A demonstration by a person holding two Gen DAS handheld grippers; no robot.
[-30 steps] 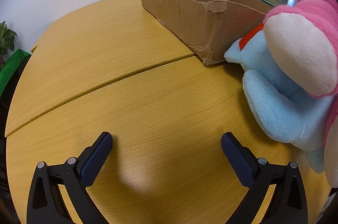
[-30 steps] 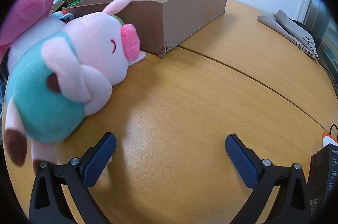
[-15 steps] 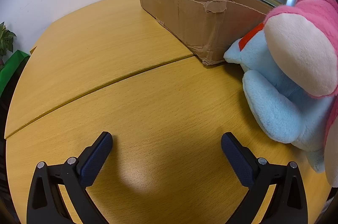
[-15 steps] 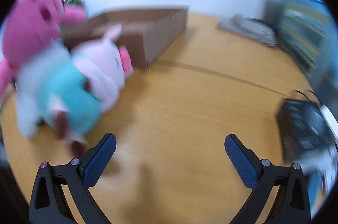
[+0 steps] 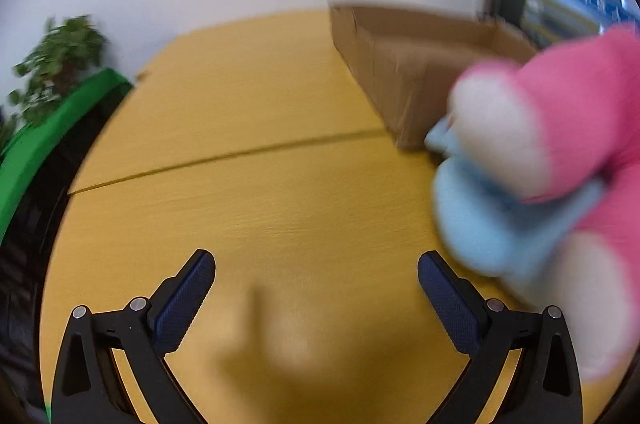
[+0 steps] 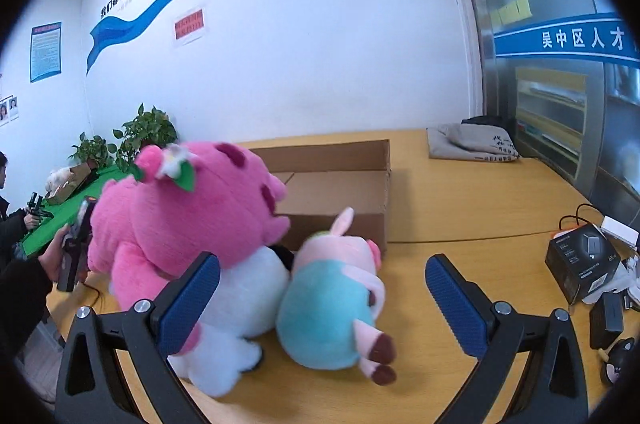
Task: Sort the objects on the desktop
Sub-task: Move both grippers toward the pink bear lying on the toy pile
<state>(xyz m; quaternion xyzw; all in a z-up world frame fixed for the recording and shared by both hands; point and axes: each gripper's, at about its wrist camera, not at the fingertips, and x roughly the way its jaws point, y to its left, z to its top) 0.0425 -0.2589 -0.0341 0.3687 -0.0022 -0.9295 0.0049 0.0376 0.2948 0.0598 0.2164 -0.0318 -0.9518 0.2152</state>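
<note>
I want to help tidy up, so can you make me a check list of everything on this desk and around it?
Surface: curved yellow wooden table, seam across it.
Job's things: big pink and white plush toy and small pink pig plush in teal clothes lying side by side in front of the open brown cardboard box.
Clutter: black carton, small black gadgets, folded grey cloth bag.
Grippers: left gripper open, empty; right gripper open, empty, facing the toys.
Cables: thin black cable by the carton.
Surroundings: white wall with blue lettering, potted plants, person at far left.
</note>
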